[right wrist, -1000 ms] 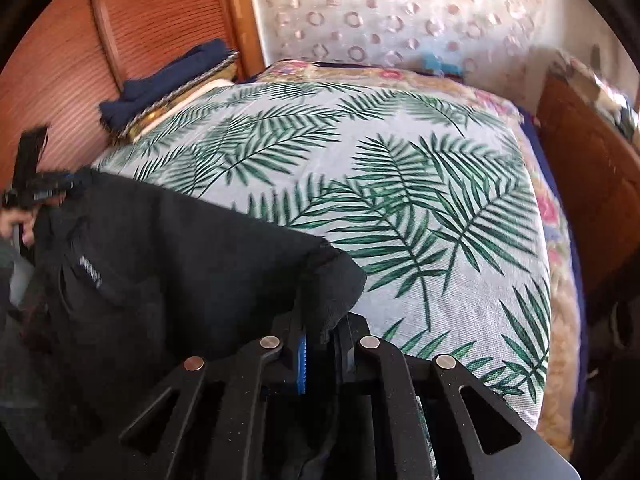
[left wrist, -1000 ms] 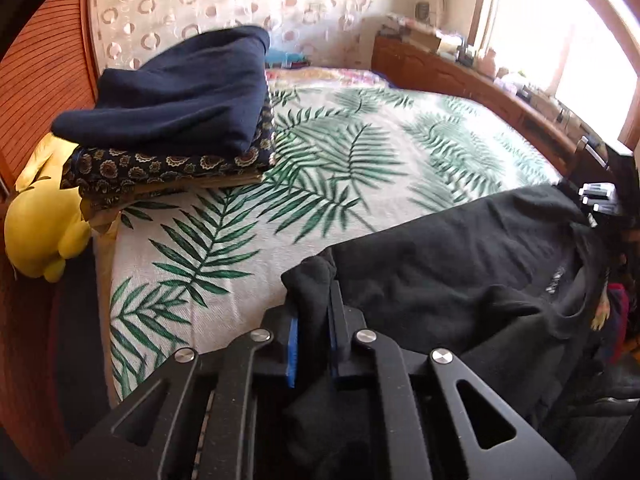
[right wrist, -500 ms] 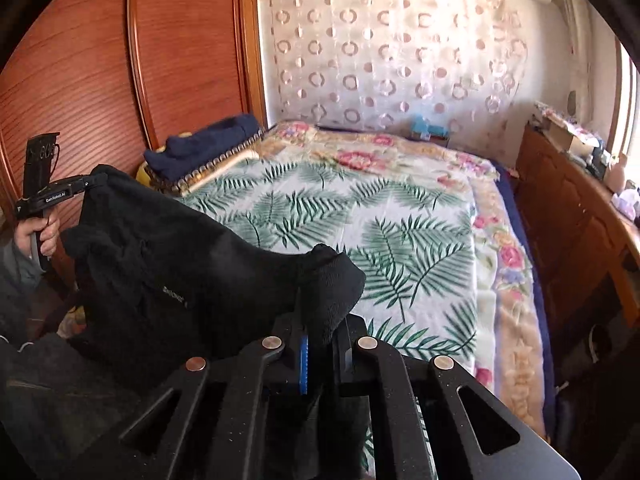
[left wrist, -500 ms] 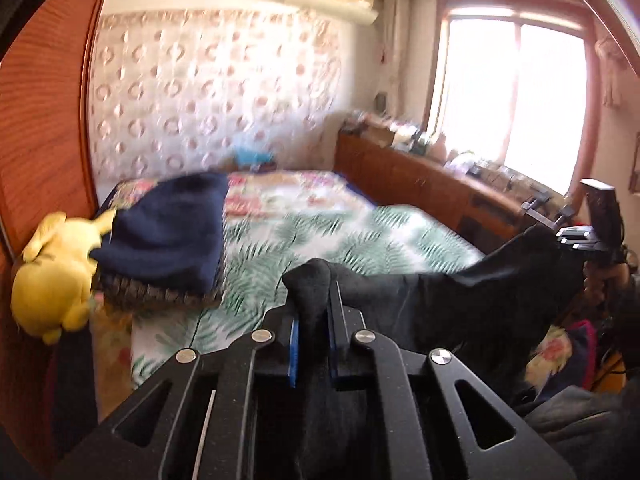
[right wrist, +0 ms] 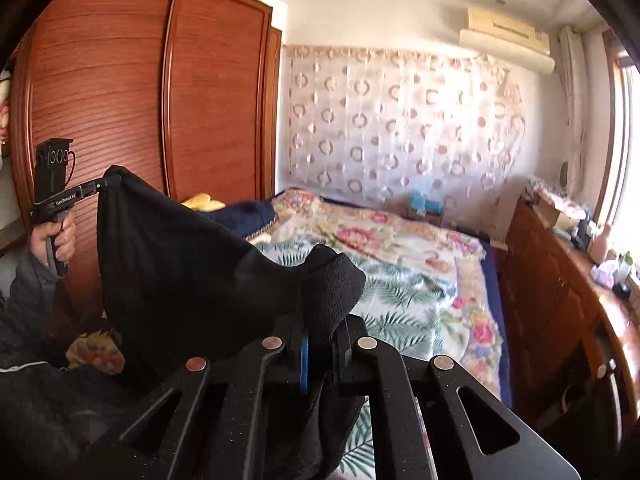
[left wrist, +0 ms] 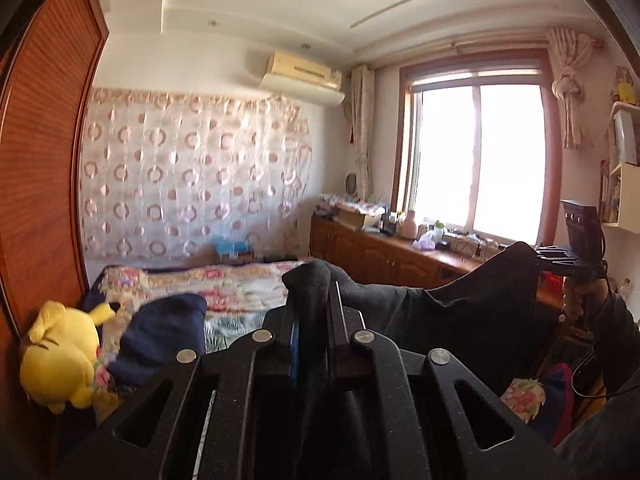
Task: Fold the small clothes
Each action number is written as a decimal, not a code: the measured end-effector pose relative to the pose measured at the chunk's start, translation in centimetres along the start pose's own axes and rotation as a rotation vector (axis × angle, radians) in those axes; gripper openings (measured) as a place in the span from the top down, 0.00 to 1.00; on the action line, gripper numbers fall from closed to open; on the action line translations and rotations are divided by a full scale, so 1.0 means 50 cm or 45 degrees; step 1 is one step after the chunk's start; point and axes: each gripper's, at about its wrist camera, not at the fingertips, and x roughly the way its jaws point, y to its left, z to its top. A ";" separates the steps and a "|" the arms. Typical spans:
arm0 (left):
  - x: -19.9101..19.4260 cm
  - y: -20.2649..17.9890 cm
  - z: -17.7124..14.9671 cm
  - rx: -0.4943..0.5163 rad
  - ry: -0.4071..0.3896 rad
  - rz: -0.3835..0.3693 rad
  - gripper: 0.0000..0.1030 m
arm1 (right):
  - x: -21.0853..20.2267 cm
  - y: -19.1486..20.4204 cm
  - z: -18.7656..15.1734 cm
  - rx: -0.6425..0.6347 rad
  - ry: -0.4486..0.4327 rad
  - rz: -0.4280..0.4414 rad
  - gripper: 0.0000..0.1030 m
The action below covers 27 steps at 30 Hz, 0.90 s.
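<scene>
Below claws, black garment (left wrist: 460, 312) hidden.

Glaring window (left wrist: 476, 160) (fisheye-warped edges)

My left gripper (left wrist: 314, 320) is matt black plastic with a fine speckled grain and round, dull metal pivot pins; its jaws pinch the soft, matt black knit garment (left wrist: 472, 312), whose ribbed weave shows at the right gripper (right wrist: 320, 340). I see a glossy reddish-brown slatted wooden wardrobe (right wrist: 120, 100), a sheer, faintly shiny ring-patterned curtain (right wrist: 400, 120), a plush yellow stuffed toy (left wrist: 60, 356), and a matt palm-leaf printed cotton bedspread (right wrist: 404, 300).
</scene>
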 end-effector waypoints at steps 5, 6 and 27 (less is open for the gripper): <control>-0.047 -0.046 0.109 0.170 -0.076 0.014 0.90 | -0.113 -0.011 0.065 -0.011 -0.128 -0.006 0.93; -0.055 -0.051 0.124 0.182 -0.089 0.013 0.90 | -0.141 -0.009 0.082 -0.031 -0.160 -0.021 0.93; 0.071 0.046 0.145 0.144 -0.096 0.136 0.90 | -0.100 -0.011 0.110 -0.073 -0.169 -0.190 0.93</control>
